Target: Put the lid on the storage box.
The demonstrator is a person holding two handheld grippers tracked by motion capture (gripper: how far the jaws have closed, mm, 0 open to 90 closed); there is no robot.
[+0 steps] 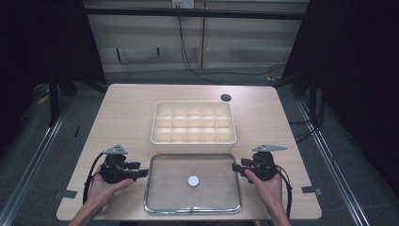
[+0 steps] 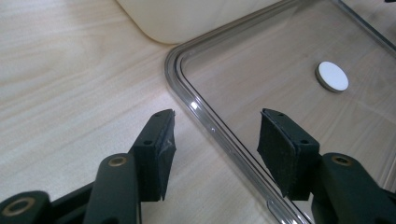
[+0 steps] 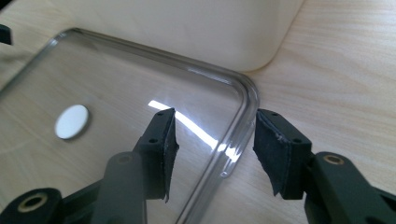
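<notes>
A clear shallow tray (image 1: 193, 210) lies at the front middle of the wooden table, and a small white disc (image 1: 193, 181) rests on its floor near the centre. My left gripper (image 1: 143, 173) is at the tray's left side. In the left gripper view its jaws (image 2: 217, 126) stand open astride the tray rim (image 2: 187, 93), with the disc (image 2: 332, 76) farther off. My right gripper (image 1: 235, 167) is at the tray's right side, also open (image 3: 212, 126), with the rim (image 3: 245, 107) between its pads but untouched. The disc (image 3: 71, 122) lies to its left.
A cream box (image 1: 193, 147) with several empty compartments stands just behind the tray, and its rounded corners (image 2: 187, 18) (image 3: 187, 28) are close to both grippers. A dark round hole (image 1: 226, 98) sits near the table's far edge. Bare wood flanks the tray.
</notes>
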